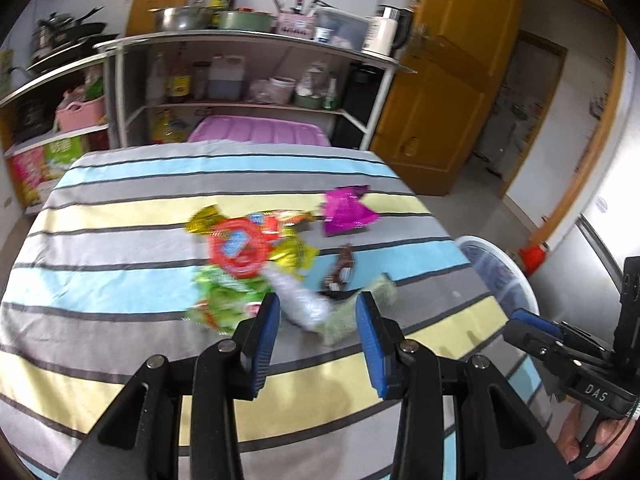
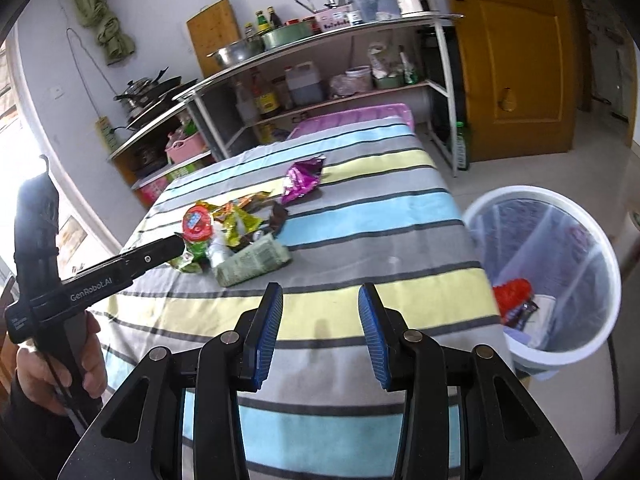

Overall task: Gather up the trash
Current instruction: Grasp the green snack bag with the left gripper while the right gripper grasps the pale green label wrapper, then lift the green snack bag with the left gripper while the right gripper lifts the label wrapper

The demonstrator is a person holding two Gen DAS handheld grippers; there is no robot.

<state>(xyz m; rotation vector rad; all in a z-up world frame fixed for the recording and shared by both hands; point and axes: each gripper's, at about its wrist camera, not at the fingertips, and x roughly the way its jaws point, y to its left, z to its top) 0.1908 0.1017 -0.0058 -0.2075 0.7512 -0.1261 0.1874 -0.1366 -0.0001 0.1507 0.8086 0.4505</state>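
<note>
Looking along my left gripper (image 1: 318,320), whose fingers stand apart with nothing between them, I see a table under a striped cloth (image 1: 120,280) of grey, blue and yellow bands, with kitchen shelves (image 1: 248,46) and a wooden door (image 1: 452,80) beyond it. Just ahead of the fingertips lies the trash (image 1: 256,268): a blurred heap of crumpled wrappers, green, yellow and clear, topped by a red round lid, a magenta wrapper (image 1: 346,210) further on. My right gripper (image 2: 320,320), also parted and empty, hovers over bare cloth, the heap ahead to its left and the white bin (image 2: 540,280) off the table's edge to its right
</note>
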